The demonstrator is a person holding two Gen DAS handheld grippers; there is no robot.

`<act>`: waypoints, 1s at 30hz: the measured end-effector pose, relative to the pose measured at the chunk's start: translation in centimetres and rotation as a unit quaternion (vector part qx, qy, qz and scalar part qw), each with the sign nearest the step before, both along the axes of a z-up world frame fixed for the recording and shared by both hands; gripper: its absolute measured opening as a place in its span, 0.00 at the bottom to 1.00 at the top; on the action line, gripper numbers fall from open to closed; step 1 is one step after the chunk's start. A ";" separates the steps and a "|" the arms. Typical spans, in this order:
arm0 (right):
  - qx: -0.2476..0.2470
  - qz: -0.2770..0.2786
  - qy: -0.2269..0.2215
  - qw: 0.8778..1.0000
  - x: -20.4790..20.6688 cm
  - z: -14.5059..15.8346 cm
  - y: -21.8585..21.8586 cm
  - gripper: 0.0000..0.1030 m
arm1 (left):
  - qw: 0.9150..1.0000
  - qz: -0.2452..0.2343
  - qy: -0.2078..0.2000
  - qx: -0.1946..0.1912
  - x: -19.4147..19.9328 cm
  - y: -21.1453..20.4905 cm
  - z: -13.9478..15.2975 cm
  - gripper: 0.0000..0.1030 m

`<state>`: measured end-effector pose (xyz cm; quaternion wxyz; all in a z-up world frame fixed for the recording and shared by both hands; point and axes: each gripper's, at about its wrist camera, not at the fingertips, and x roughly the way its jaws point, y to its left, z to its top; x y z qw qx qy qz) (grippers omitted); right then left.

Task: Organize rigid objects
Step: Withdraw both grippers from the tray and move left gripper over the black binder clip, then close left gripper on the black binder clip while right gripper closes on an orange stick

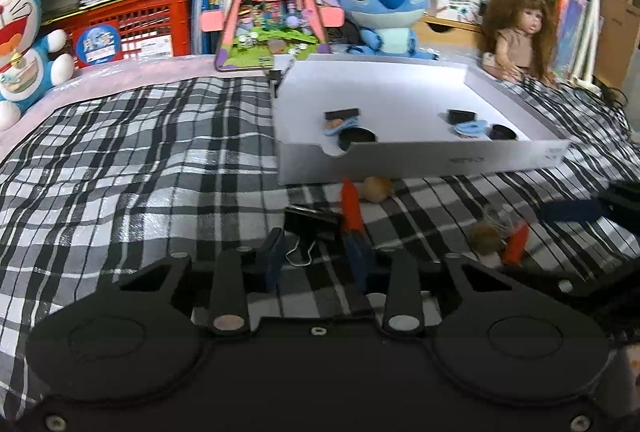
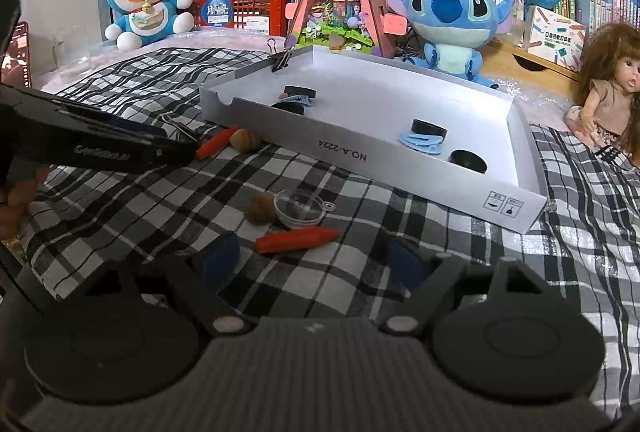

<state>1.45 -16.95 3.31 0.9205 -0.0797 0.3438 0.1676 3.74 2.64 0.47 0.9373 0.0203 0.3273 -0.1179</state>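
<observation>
My left gripper (image 1: 316, 252) is low over the checked cloth, its narrow jaws shut on a black binder clip (image 1: 312, 220) whose wire handles lie between the blue pads. An orange crayon-like stick (image 1: 351, 206) leans by the right pad, with a walnut (image 1: 378, 188) beyond it. In the right wrist view, my right gripper (image 2: 312, 264) stands open and holds nothing. Just ahead of its fingers lie a second orange stick (image 2: 296, 240), a clear plastic dome (image 2: 300, 210) and another walnut (image 2: 259, 209). The white tray (image 2: 400, 168) holds black round caps and blue hair clips.
Another binder clip (image 2: 280, 60) grips the tray's far left corner. Plush toys, a doll (image 2: 608, 92), a pink triangular model house (image 2: 340, 4), a red crate and books line the back. Checked cloth (image 1: 140, 152) stretches to the tray's left.
</observation>
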 end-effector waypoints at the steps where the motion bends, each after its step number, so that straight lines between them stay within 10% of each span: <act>1: 0.000 -0.002 0.000 1.000 0.0 0.0 -0.1 0.86 | 1.000 -0.004 -0.001 0.001 -0.2 -0.1 0.0 0.28; 25: 0.006 -0.010 -0.004 1.000 0.2 -0.1 -0.3 0.77 | 1.000 0.014 -0.016 0.006 1.1 -0.7 0.0 0.35; 30: 0.009 0.000 -0.007 1.000 -0.2 0.1 0.1 0.48 | 1.000 0.020 -0.019 0.013 1.0 -1.0 0.0 0.28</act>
